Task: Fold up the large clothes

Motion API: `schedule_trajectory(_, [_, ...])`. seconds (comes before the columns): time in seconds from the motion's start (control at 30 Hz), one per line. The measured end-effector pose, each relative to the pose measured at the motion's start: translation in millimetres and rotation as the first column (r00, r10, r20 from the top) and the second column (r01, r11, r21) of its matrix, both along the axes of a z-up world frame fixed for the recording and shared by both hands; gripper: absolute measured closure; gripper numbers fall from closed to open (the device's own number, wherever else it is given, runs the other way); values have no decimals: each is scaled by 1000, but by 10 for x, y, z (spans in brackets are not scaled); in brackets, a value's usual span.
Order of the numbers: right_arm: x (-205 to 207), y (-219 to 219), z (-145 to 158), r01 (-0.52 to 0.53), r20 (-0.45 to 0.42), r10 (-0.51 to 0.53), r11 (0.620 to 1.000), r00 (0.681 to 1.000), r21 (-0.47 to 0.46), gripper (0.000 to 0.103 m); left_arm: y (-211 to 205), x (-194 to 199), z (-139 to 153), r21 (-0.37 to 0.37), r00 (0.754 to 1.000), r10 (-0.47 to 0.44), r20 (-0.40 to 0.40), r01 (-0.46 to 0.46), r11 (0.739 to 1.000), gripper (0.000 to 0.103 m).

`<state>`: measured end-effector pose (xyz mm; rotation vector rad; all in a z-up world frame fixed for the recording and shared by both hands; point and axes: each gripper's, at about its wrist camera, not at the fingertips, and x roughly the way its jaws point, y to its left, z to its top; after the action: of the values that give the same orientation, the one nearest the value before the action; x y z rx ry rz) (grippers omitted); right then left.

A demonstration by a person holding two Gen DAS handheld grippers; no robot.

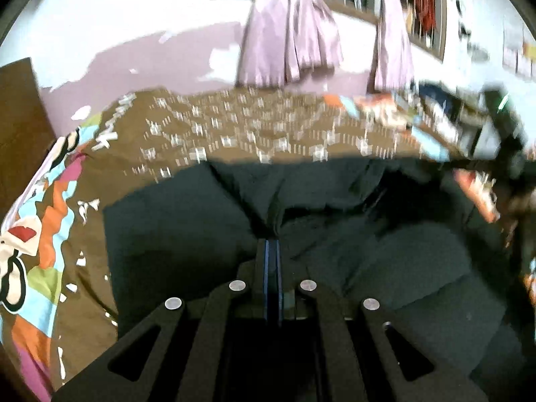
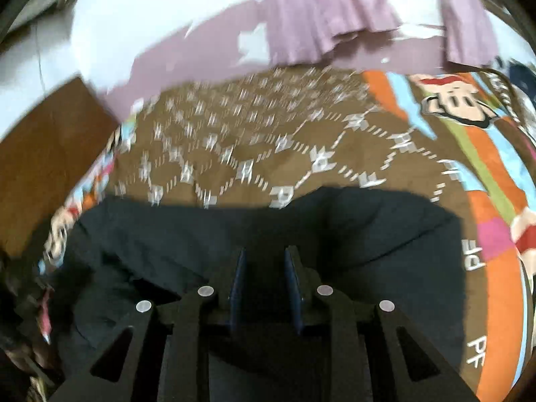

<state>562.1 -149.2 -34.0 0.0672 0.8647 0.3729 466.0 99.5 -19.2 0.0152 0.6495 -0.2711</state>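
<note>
**Left jaws pinched on dark cloth, right jaws parted**

Jaws of the left gripper (image 1: 272, 251) are seen pressed together low in the centre of the left view, with a ridge of the dark garment (image 1: 335, 221) drawn up between them. On the right gripper (image 2: 264, 261) the jaws stand slightly apart, low centre of its view; dark cloth lies beneath the gap, but no fabric is seen clamped there. The garment is spread across the lower half of both views on the patterned bedspread (image 2: 268, 140), with the lilac curtains (image 1: 291, 33) blurred at the top. A fold appears to be under way. For a clean one, an edge should be taken by the right side level with the left pinch, and both lifted evenly so the cloth is kept taut and no crease is dragged in.
</note>
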Motion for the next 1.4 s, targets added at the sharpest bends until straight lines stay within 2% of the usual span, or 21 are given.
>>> schedule_trajectory(0.1, [-3, 111, -193, -33, -41, 30, 998, 999, -59, 80, -14, 2, 182, -41, 997, 22, 71, -19, 999, 100])
schedule_trajectory(0.17, [-18, 125, -283, -46, -57, 42, 997, 997, -68, 80, -80, 103, 261, -63, 998, -1, 69, 6, 998, 100])
schedule_trajectory(0.23, [-12, 99, -353, -58, -76, 55, 997, 996, -50, 80, -179, 253, 288, -95, 999, -38, 34, 41, 995, 100])
schedule_trajectory(0.4, [-32, 36, -439, -103, -68, 101, 994, 993, -26, 80, -478, 702, 195, -153, 988, -92, -127, 72, 986, 101])
schedule_trajectory(0.47, [-64, 21, -469, -124, -56, 123, 992, 991, -26, 80, -597, 810, 126, -137, 973, -131, -190, 106, 985, 101])
schedule_trajectory(0.53, [-72, -13, -517, -130, -62, 129, 992, 990, -2, 80, -702, 885, -33, -80, 948, -172, -269, 156, 985, 101])
schedule_trajectory(0.6, [-74, -35, -520, -128, -67, 129, 992, 989, 21, 80, -753, 885, -223, -1, 936, -165, -311, 173, 985, 101])
schedule_trajectory(0.67, [-77, -43, -452, -117, -58, 119, 993, 991, 35, 81, -713, 877, -334, -15, 931, -166, -326, 171, 985, 101])
schedule_trajectory(0.8, [-149, 24, -184, -123, 41, 119, 985, 992, 121, 80, -603, 901, -417, -69, 924, -161, -347, 146, 987, 101])
schedule_trajectory(0.87, [-129, 203, -150, -164, 47, 160, 983, 986, 88, 80, -610, 883, -416, -64, 927, -157, -340, 144, 988, 101])
schedule_trajectory(1.0, [-21, 476, -331, -177, -27, 176, 984, 984, -36, 80, -617, 840, -435, -56, 932, -154, -327, 144, 988, 101])
schedule_trajectory(1.1, [64, 472, -513, -195, -130, 189, 980, 973, -40, 81, -598, 826, -497, -79, 926, -155, -343, 137, 988, 101])
schedule_trajectory(1.17, [81, 455, -614, -223, -162, 212, 973, 964, -52, 83, -629, 829, -526, -72, 926, -149, -348, 132, 989, 102])
schedule_trajectory(1.33, [125, 585, -775, -241, -169, 216, 960, 962, -143, 84, -780, 889, -627, 14, 921, -116, -373, 130, 991, 102])
schedule_trajectory(1.4, [129, 583, -798, -224, -156, 202, 965, 967, -136, 84, -806, 924, -687, 36, 920, -100, -380, 122, 992, 102])
